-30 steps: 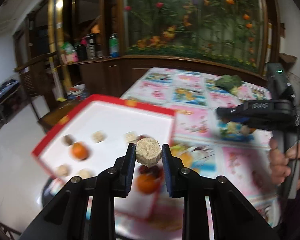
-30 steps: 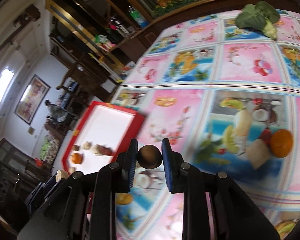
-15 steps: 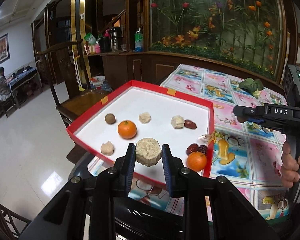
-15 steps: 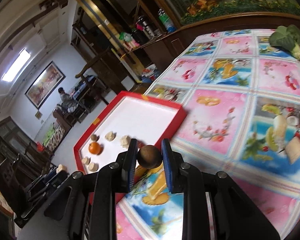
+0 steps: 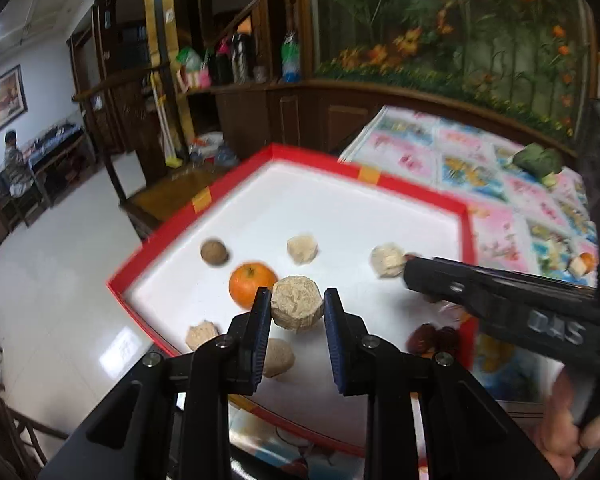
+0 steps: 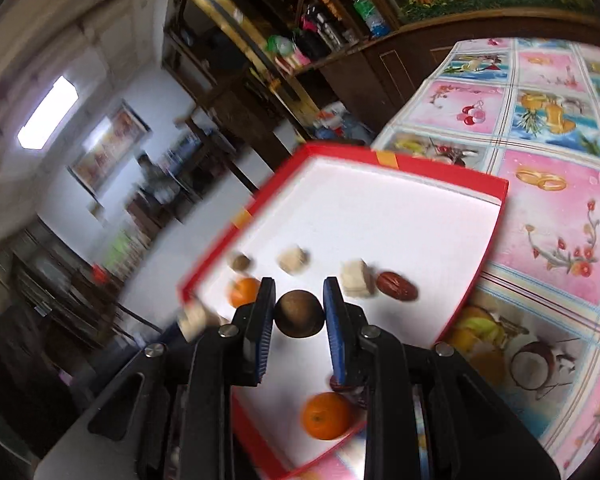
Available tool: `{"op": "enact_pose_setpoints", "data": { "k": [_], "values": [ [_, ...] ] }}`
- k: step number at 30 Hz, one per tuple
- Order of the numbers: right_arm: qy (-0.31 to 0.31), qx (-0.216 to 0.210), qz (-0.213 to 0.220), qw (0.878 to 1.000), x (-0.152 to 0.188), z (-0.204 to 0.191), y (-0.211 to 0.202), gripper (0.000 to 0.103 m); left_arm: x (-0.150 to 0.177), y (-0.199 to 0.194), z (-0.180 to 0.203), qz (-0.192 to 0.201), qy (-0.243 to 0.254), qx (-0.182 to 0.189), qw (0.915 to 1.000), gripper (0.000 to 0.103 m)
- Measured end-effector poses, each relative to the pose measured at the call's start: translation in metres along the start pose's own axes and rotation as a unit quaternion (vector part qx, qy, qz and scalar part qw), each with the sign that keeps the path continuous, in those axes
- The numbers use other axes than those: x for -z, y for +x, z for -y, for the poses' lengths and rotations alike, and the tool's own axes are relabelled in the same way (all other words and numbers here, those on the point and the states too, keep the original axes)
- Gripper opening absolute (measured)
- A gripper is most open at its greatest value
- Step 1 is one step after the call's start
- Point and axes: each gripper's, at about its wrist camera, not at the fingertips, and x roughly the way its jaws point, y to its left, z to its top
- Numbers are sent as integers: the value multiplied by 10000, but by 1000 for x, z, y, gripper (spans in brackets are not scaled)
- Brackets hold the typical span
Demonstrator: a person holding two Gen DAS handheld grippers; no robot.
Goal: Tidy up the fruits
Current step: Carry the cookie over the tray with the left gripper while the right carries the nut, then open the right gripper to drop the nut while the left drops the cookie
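Observation:
My left gripper [image 5: 297, 312] is shut on a beige faceted lump [image 5: 297, 307] and holds it above the near part of a red-rimmed white tray [image 5: 340, 216]. In the tray lie an orange [image 5: 251, 289], a brown ball [image 5: 214, 252], several beige lumps and dark red dates [image 5: 432, 338]. My right gripper [image 6: 299, 312] is shut on a brown ball [image 6: 299, 313] over the same tray [image 6: 404, 220], near a date [image 6: 397, 286] and an orange [image 6: 326, 415]. The right gripper also shows in the left wrist view [image 5: 500, 300], reaching in over the tray's right side.
The tray sits at the corner of a table with a pink and blue fruit-print cloth [image 6: 552, 200]. A green vegetable [image 5: 538, 160] lies far back on it. An orange and a beige piece [image 5: 582, 264] lie on the cloth at right. Beyond the table edge is white floor [image 5: 52, 280].
Both grippers have moved closer over the tray, each still holding its piece. The right gripper has swung left from the cloth to above the tray's near end.

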Motion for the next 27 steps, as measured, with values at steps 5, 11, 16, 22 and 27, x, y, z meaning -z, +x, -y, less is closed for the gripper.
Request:
{"op": "enact_pose_setpoints", "data": {
  "k": [5,11,16,22,27],
  "values": [
    [-51,191,-212,9996,6,14,6,27,6,13,4,-213,81,-81,9997,25],
    [-205,368,-296,9987,12,15,13,27,10,18,8,-311,294,-151,9990,25],
    [-333,396,-281,9983,13,11,15,27,13,19,10,-348,406,-278,9982,26],
    [-326,346,-332,9983,12,12,16,28,14,17,10,-407,437,-395,9974,42],
    [-282,168,-315,9990,11,12,10,52,13,7,8,-309,421,-440,9977,58]
  ]
}}
